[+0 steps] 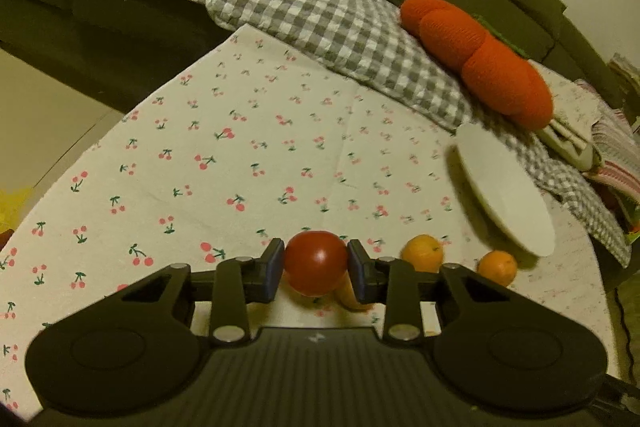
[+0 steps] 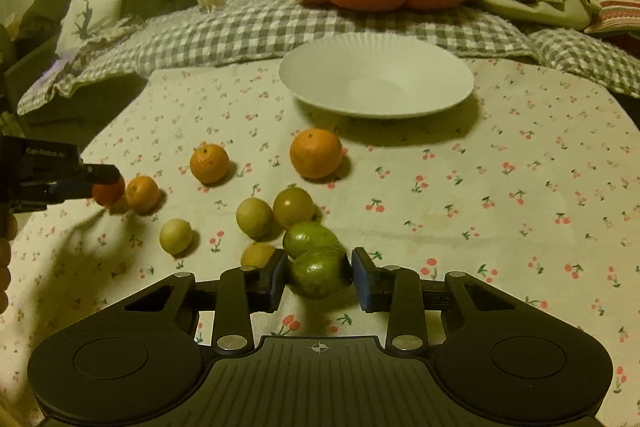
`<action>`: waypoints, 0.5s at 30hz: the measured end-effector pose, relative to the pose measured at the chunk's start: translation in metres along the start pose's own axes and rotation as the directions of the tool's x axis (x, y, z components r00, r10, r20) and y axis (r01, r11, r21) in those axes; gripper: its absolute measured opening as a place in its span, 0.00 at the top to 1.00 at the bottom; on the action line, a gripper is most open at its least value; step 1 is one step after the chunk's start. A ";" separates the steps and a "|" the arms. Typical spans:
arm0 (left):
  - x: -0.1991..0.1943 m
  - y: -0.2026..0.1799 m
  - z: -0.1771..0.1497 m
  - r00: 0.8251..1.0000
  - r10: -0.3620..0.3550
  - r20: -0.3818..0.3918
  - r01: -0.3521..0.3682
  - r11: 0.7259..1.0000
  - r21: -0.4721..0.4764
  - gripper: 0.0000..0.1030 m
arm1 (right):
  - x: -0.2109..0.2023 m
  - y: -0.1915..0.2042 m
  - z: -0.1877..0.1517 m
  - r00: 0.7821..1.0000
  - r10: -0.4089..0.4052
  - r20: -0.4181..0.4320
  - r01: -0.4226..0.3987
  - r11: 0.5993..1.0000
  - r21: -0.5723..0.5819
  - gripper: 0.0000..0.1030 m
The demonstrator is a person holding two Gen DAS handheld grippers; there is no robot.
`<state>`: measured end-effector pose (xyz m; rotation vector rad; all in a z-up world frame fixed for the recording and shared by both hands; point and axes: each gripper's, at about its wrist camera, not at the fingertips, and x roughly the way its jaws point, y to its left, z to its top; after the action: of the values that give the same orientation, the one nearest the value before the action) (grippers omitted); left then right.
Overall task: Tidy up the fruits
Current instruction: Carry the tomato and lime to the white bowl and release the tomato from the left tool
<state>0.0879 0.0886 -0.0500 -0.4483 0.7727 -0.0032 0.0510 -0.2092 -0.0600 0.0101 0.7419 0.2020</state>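
Covering the table, a cream cherry-print cloth point(image 2: 500, 155) carries a white ribbed bowl point(image 2: 376, 79) near its far edge, a grey-checked sofa point(image 2: 240, 23) behind. A round red tomato point(image 1: 316, 265) is clamped by the left gripper point(image 1: 316, 269); a green oval fruit point(image 2: 320, 273) is pinched by the right gripper point(image 2: 320, 277).

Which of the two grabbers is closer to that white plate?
Probably right. The right gripper, around a green fruit, faces the white plate across open cloth; the left gripper, holding a red fruit, sits beyond the oranges.

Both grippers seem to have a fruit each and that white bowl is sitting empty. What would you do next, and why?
Probably carry the red fruit, pinched in the left gripper, over to the empty white bowl. The right gripper closes around a green fruit and could follow.
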 end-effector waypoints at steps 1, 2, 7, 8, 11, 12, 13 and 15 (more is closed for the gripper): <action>-0.004 -0.002 0.001 1.000 -0.008 0.004 0.008 1.000 0.002 0.69 | -0.003 -0.001 0.001 1.000 0.000 0.007 0.000 1.000 0.005 0.68; -0.007 -0.005 0.002 1.000 -0.014 0.011 0.014 1.000 0.007 0.69 | -0.005 -0.002 0.002 1.000 0.001 0.012 -0.001 1.000 0.010 0.68; -0.023 -0.016 0.008 0.998 -0.059 0.037 0.058 0.998 0.031 0.69 | -0.018 -0.009 0.010 0.999 0.020 0.046 -0.021 0.999 0.031 0.68; -0.024 -0.017 0.009 0.997 -0.067 0.038 0.065 0.997 0.033 0.69 | -0.020 -0.010 0.012 0.998 0.027 0.049 -0.028 0.999 0.037 0.68; -0.026 -0.024 0.011 0.996 -0.084 0.042 0.081 0.995 0.052 0.69 | -0.026 -0.016 0.018 0.997 0.043 0.059 -0.047 0.997 0.063 0.68; -0.025 -0.027 0.012 0.996 -0.087 0.038 0.084 0.995 0.059 0.69 | -0.027 -0.018 0.020 0.997 0.047 0.064 -0.052 0.996 0.071 0.68; -0.024 -0.030 0.012 0.995 -0.089 0.036 0.087 0.994 0.061 0.69 | -0.028 -0.020 0.022 0.996 0.053 0.068 -0.058 0.995 0.079 0.68; -0.023 -0.035 0.014 0.994 -0.103 0.033 0.101 0.993 0.067 0.69 | -0.030 -0.025 0.027 0.995 0.065 0.075 -0.072 0.993 0.096 0.68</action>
<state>0.0862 0.0655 -0.0120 -0.4241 0.7116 -0.1150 0.0517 -0.2377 -0.0218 0.1364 0.6798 0.2293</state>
